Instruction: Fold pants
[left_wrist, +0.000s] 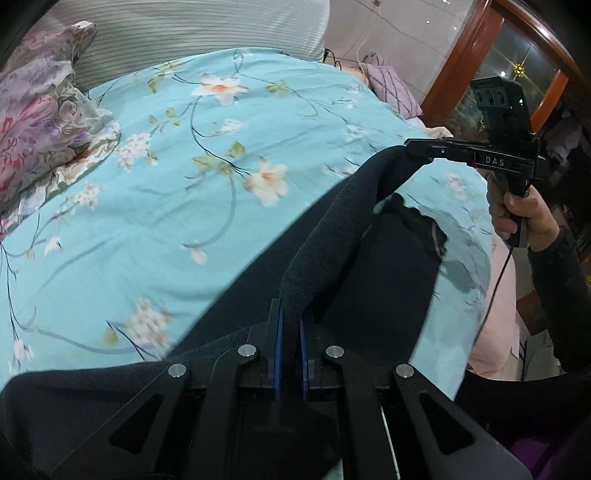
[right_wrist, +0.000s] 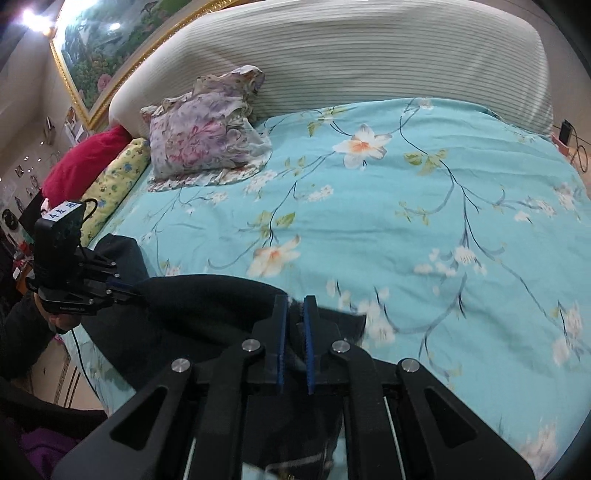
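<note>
Dark navy pants (left_wrist: 373, 254) hang over the near edge of a bed with a turquoise floral cover (left_wrist: 192, 177). My left gripper (left_wrist: 291, 310) is shut on one end of the pants' edge. My right gripper (left_wrist: 410, 146), seen at the right of the left wrist view, is shut on the other end, so the edge stretches between them above the cover. In the right wrist view the right gripper (right_wrist: 295, 301) pinches the pants (right_wrist: 207, 306), and the left gripper (right_wrist: 136, 291) holds the fabric at the left.
A floral pillow (right_wrist: 210, 136) lies at the head of the bed by the ribbed headboard (right_wrist: 351, 62). Red and yellow pillows (right_wrist: 110, 177) sit at the left side. A wooden cabinet (left_wrist: 517, 74) stands beyond the bed's right side.
</note>
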